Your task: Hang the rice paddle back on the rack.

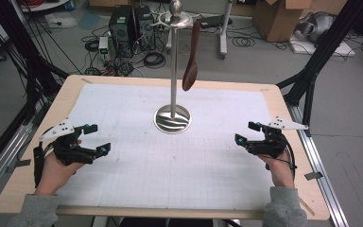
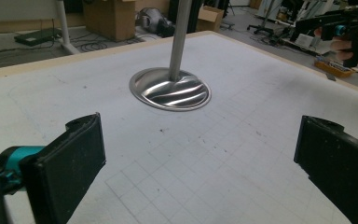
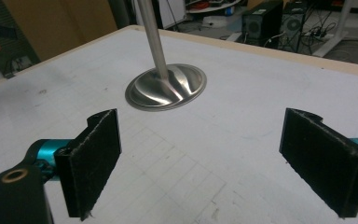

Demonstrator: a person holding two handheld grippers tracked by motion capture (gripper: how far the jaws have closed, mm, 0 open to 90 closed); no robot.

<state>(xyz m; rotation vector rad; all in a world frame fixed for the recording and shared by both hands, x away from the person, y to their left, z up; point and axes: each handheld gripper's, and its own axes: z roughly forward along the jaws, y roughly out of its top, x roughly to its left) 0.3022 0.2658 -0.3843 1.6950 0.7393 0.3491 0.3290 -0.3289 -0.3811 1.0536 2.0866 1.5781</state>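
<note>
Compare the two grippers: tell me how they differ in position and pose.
The left gripper sits over the table's left part, the right gripper over its right. The left gripper's jaws point right toward the metal stand; the right gripper's point left toward it. Shared: both have jaws wide open with nothing between them, each carries a grey three-cornered plate, and neither touches the wooden spoon hanging from the stand.

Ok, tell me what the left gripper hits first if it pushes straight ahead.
Probably the stand's round metal base: the open left gripper points over bare mat toward it, though depth is hard to judge.
</note>
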